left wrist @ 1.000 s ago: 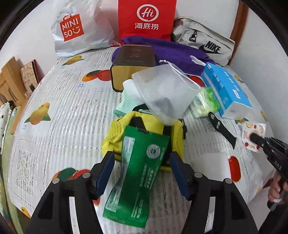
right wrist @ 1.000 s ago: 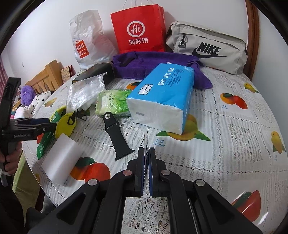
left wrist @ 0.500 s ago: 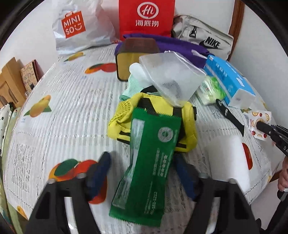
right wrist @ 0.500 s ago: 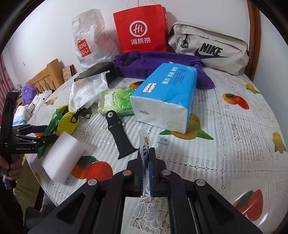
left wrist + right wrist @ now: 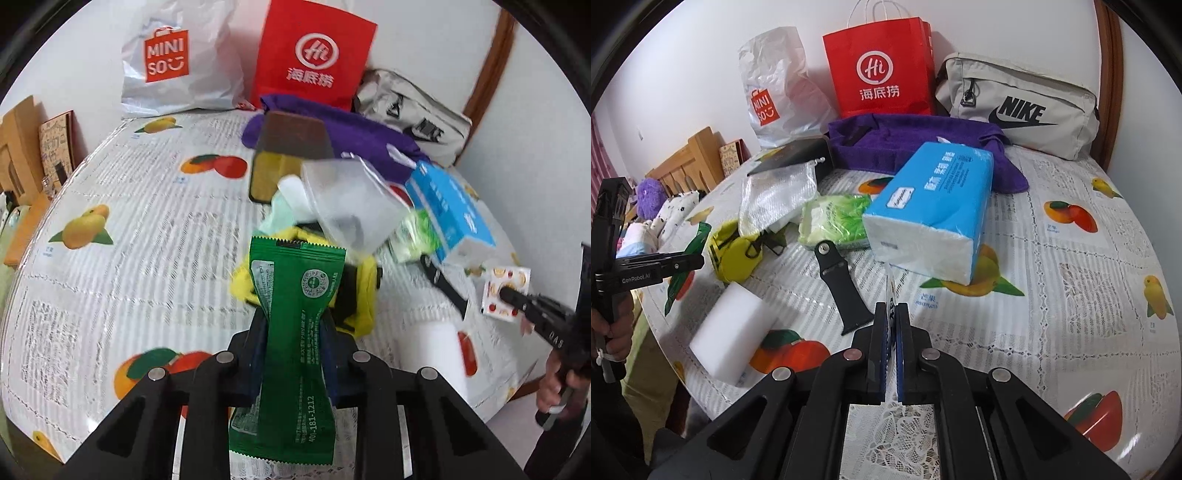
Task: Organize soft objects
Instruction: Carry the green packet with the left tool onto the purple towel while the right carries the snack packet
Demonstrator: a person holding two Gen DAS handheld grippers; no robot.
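My left gripper is shut on a green foil packet and holds it lifted above the table, in front of a yellow pouch. In the right wrist view the left gripper shows at the far left with the packet in it. My right gripper is shut on a thin fruit-patterned sachet, seen edge-on; the left wrist view shows that sachet at the tip of the right gripper. A clear plastic bag lies on the yellow pouch.
On the fruit-print tablecloth lie a blue tissue pack, a green wipes pack, a black strap, a white foam block, a dark box and a purple towel. Bags stand at the back.
My left gripper closed on the green packet and lifted it off the yellow pouch. My right gripper kept its hold on the sachet and moved slightly.
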